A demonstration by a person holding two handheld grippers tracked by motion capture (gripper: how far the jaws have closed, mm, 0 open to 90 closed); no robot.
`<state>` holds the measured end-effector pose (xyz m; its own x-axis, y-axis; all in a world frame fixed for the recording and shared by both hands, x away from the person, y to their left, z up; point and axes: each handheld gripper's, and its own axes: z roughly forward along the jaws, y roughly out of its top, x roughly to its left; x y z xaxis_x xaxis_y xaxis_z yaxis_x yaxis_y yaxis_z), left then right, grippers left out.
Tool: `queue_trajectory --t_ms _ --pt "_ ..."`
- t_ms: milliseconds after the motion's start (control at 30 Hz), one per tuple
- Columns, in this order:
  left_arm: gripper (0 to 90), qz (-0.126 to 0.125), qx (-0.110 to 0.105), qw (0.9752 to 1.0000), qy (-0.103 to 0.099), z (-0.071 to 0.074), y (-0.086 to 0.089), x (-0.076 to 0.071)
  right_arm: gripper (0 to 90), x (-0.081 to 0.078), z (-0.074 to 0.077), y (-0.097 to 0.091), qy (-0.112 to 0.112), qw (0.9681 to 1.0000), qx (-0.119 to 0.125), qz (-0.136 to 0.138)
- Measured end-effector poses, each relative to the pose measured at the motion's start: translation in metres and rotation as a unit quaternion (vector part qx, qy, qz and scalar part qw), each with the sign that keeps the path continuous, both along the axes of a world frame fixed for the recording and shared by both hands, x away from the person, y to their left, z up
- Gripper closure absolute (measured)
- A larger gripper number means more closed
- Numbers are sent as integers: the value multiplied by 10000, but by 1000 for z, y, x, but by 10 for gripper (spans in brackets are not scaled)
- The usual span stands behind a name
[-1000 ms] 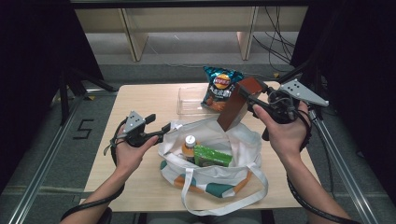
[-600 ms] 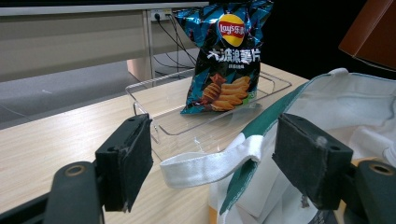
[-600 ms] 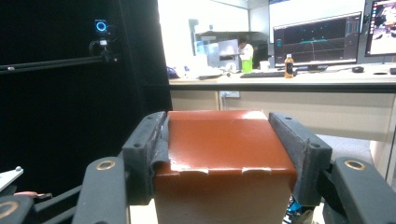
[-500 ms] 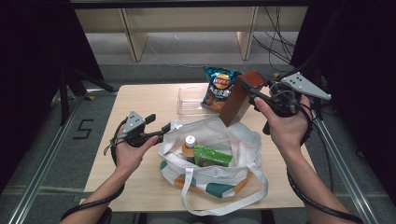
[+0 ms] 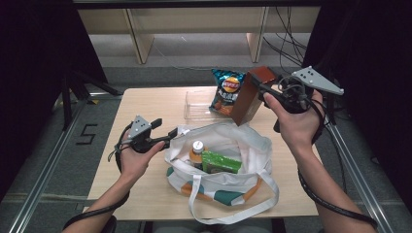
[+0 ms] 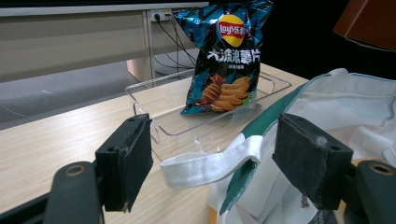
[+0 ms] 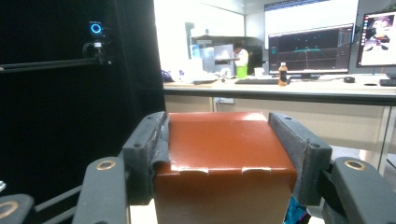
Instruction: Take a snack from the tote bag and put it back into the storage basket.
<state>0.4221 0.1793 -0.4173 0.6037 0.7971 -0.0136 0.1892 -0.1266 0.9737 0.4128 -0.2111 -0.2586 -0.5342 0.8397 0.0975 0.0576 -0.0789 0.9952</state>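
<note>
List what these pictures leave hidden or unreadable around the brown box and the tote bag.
- Brown box: right gripper view, lower part cut off by the bottom edge.
- Bottle label: high view, too small.
- Tote bag bottom: hidden by the green carton.

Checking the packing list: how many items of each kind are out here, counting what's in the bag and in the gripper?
Tote bag: 1
Clear tray: 1
Chip bag: 1
Brown box, clamped in the right gripper: 1
Bottle in the bag: 1
Green carton in the bag: 1
Total: 6
</note>
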Motion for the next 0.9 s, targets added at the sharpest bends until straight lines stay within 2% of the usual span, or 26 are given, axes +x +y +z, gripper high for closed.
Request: queue_trajectory --t_ms 267,400,433,467,633,733,800,900 --pt "269 -4 -2 10000 -7 0 0 0 397 10 -3 -2 36 9998 -37 -174" --pt "269 -22 78 10000 -48 1 1 1 397 15 -4 -2 -38 9996 -83 -256" --pt "269 -22 78 10000 -48 1 1 1 397 15 -4 -2 19 9996 -88 -261" --pt "270 -9 3 10000 -15 0 0 0 397 16 -4 -1 5 9996 -46 -287" --pt "269 -12 32 10000 -31 0 0 0 397 19 -4 1 -6 9992 -54 -396" --pt "269 -7 -28 10000 -11 0 0 0 397 24 -5 3 -29 9990 -128 -418" --pt "269 -6 -31 10000 -8 0 0 0 397 25 -5 5 40 9991 -70 -420" --pt "269 -10 -30 10000 -10 0 0 0 397 29 -7 6 1 9988 -141 -460"
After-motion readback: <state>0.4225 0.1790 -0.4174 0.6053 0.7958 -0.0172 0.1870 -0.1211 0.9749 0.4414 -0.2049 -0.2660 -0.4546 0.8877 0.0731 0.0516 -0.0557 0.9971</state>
